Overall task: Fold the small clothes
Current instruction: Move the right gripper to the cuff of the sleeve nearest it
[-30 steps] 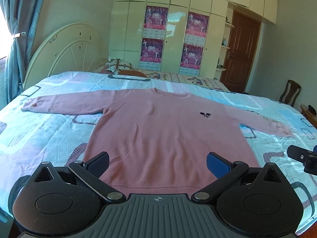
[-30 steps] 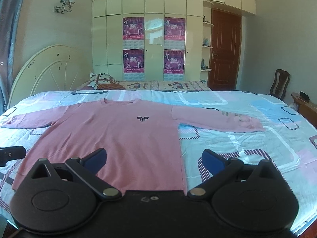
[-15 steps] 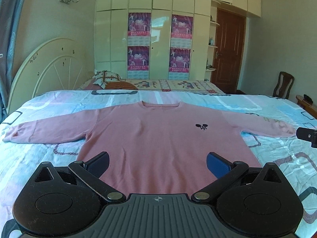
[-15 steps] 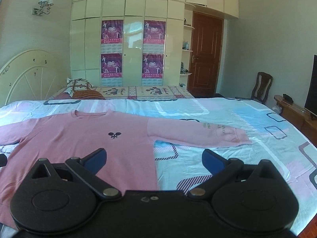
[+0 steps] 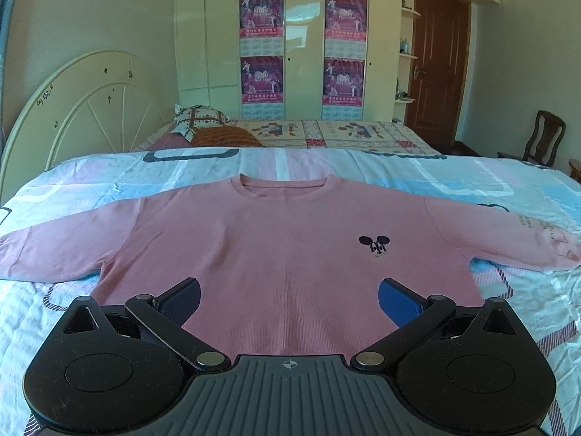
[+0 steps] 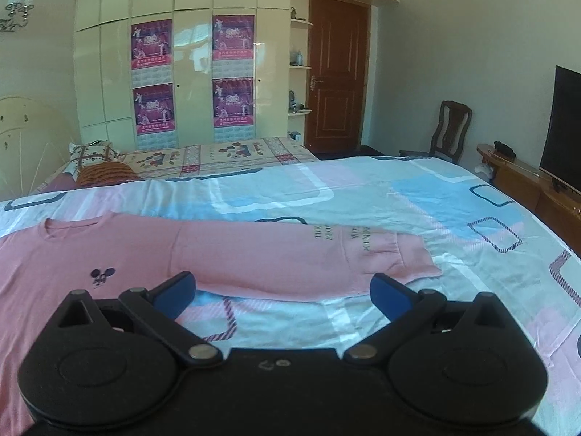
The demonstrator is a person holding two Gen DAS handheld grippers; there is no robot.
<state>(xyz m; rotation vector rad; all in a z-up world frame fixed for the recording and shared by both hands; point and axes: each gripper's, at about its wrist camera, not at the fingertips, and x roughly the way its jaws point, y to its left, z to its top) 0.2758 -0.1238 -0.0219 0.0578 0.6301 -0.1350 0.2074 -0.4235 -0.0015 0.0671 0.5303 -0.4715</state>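
Left gripper (image 5: 289, 301), jaws spread, above the lower body of the pink sweater (image 5: 283, 254). Right gripper (image 6: 283, 292), jaws spread, empty, above the printed bedspread (image 6: 417, 196) just below the sweater's right sleeve (image 6: 301, 254). Sweater flat, front up, on the bed; hem nearest, collar (image 5: 287, 187) farthest, sleeves spread sideways, so its long axis runs left to right. Lettering near the cuff, probably English, too distorted to read. Beyond: patterned pillow (image 5: 198, 121), headboard (image 5: 94, 105), wardrobe with posters (image 5: 261, 16), brown door (image 6: 336, 76), chair (image 6: 450, 127).
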